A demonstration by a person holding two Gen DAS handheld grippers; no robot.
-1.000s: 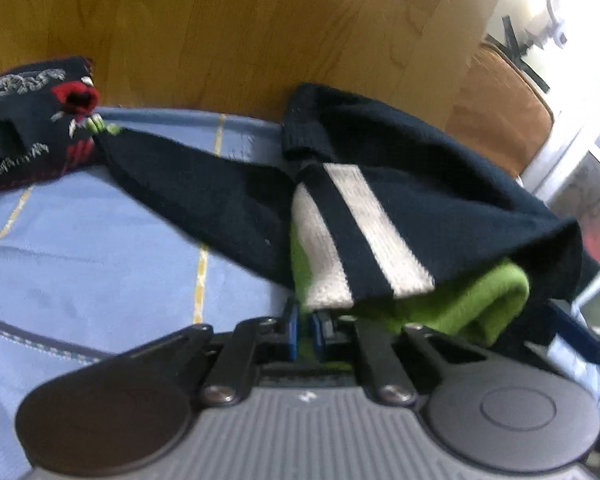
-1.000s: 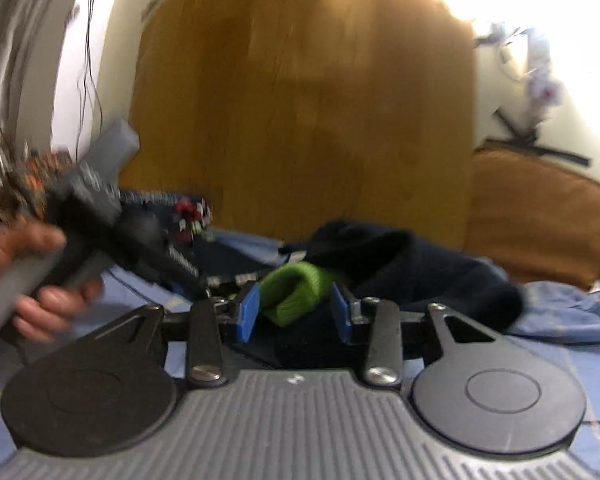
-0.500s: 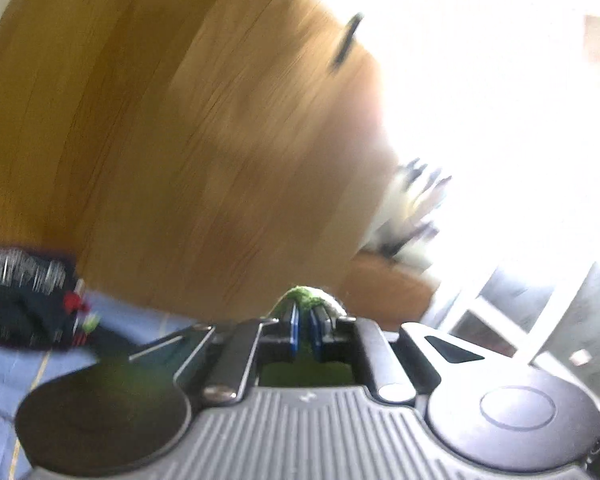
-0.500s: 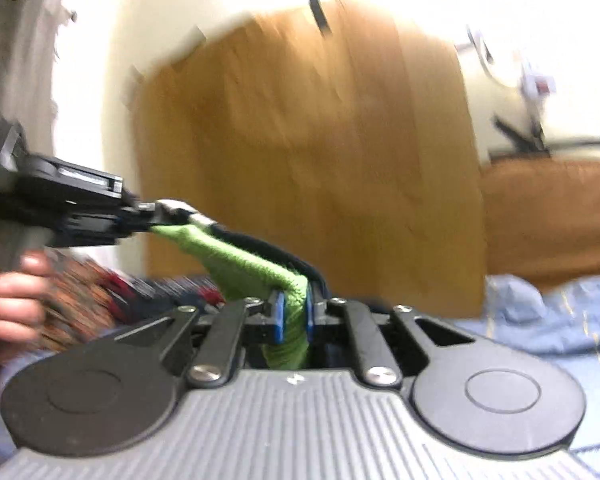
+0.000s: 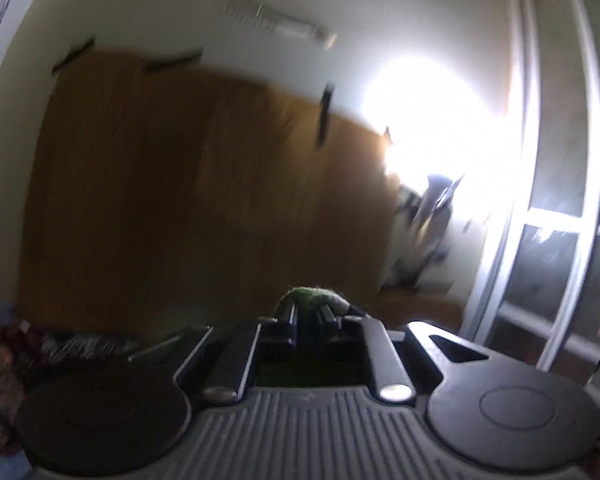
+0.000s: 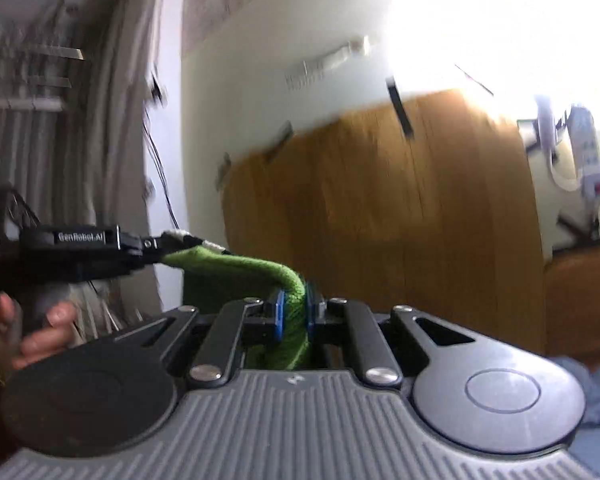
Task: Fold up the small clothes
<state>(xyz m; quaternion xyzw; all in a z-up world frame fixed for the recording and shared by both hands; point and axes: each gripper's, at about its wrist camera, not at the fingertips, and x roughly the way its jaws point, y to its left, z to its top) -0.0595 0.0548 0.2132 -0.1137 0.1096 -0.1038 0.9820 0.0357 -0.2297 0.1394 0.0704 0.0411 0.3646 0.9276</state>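
Close to the right wrist camera, the right gripper [image 6: 292, 312] is clamped on a green knitted garment [image 6: 236, 268], its blue pads [image 6: 278, 314] pinching a fold of the cloth that hangs down below them. From there the green knit runs as a slack band to the left gripper [image 6: 160, 250], held in a person's hand [image 6: 40, 328] and likewise closed on the cloth near a white-striped edge. In the left wrist view, dark and blurred, a tuft of the same green fabric pokes up between the nearly closed jaws. Beyond stand a wooden headboard [image 6: 380, 208] and a pale wall [image 5: 220, 4]; a corner of blue bed sheet [image 6: 596, 380] shows at lower right. The garment appears raised clear of the bed, held at two points: seemingly the lift-and-spread step before a fold. The next move likely calls for drawing the grippers apart to pull the cloth flat, then lowering it onto the bed.
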